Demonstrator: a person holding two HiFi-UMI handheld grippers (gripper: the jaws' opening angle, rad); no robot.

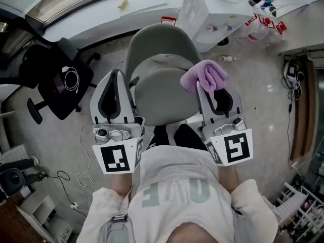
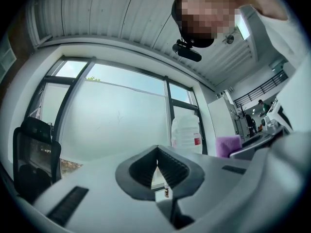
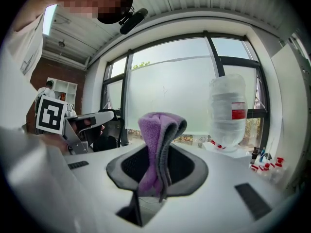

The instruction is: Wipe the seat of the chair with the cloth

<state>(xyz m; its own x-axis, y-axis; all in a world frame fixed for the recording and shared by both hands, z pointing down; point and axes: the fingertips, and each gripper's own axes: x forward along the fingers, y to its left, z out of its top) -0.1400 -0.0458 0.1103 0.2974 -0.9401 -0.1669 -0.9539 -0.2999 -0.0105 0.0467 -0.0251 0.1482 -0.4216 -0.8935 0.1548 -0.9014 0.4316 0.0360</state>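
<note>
The grey chair stands just ahead of me, its round seat [image 1: 161, 99] in front of its backrest [image 1: 162, 43]. A purple cloth [image 1: 205, 77] is bunched up over the seat's right edge. My right gripper [image 1: 206, 87] is shut on it. In the right gripper view the cloth [image 3: 156, 147] sticks up folded between the jaws of the right gripper [image 3: 160, 152]. My left gripper [image 1: 117, 77] is held over the seat's left edge. Its jaws meet at the tip with nothing between them, as the left gripper view shows for the left gripper [image 2: 157, 150]. Both gripper views look out at the window, not the seat.
A black office chair [image 1: 53, 82] with a white cable on it stands at the left. A white cabinet [image 1: 205, 9] is behind the grey chair. Cables [image 1: 83, 178] lie on the floor at the left. A large water bottle [image 3: 228, 113] stands by the window.
</note>
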